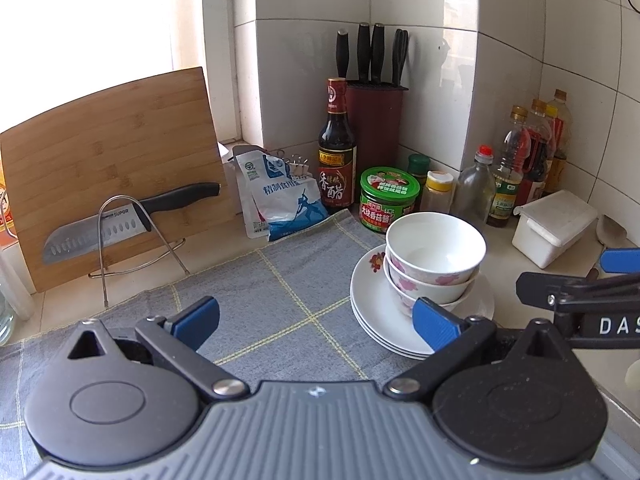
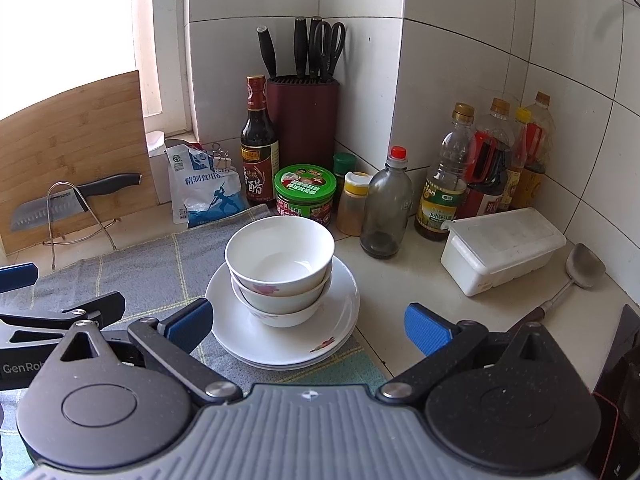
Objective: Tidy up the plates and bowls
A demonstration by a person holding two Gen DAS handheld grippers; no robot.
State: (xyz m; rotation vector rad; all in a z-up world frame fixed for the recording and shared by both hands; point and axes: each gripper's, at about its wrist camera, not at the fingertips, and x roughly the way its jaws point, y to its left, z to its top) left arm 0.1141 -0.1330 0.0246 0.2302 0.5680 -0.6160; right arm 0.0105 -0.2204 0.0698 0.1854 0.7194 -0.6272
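Left of the stacked plates, the left gripper gapes wide and empty over the grey cloth, three nested bowls sit on those plates, and the right gripper, equally wide and empty, partly hides their near rim.

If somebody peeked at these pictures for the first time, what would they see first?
Probably the bowls, nested on a stack of white plates on the grey cloth, right in front of both open grippers, left and right. Next, the big knife on a wire rack against the wooden board at the left. Then the bottles along the tiled wall at the right.
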